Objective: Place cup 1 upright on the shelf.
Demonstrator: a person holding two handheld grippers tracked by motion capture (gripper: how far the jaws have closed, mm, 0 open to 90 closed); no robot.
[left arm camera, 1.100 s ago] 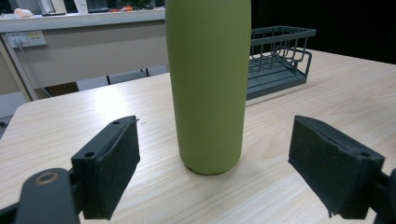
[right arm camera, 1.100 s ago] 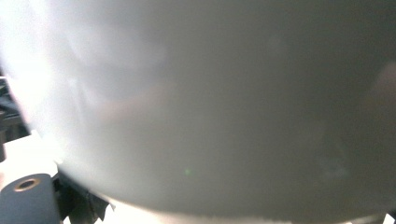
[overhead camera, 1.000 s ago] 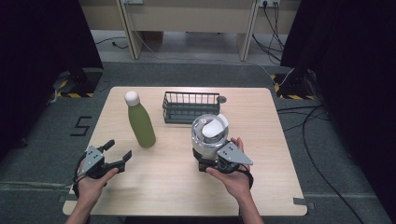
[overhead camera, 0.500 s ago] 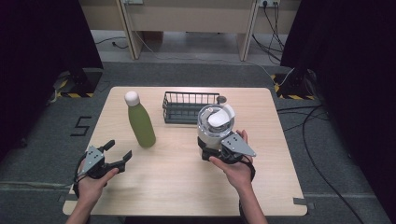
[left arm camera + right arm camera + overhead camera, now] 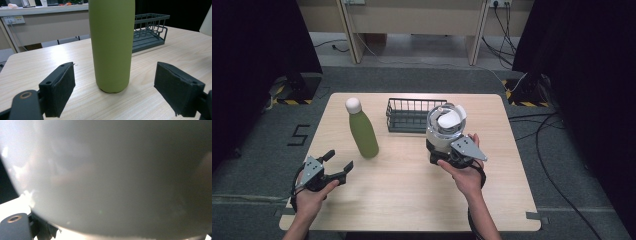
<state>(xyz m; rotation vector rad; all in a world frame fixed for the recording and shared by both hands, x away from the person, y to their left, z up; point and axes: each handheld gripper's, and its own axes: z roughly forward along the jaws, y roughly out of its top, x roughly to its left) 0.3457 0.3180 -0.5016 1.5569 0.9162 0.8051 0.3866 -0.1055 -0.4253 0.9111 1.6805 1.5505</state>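
The left gripper (image 5: 333, 168) is resting low at the table's (image 5: 402, 200) near left edge, jaws spread wide and aiming at the green bottle (image 5: 362, 131), which is standing upright just ahead. The wire basket (image 5: 408, 115) is sitting behind, its inside hard to make out. The right gripper (image 5: 447, 156) is clamping a silver jug (image 5: 443, 126), lifting it beside the basket; up close, the jug (image 5: 120, 177) is blurring everything.

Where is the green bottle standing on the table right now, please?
In the high view, the green bottle stands upright on the table's left half, just left of the wire basket. The open left gripper faces it, not touching.
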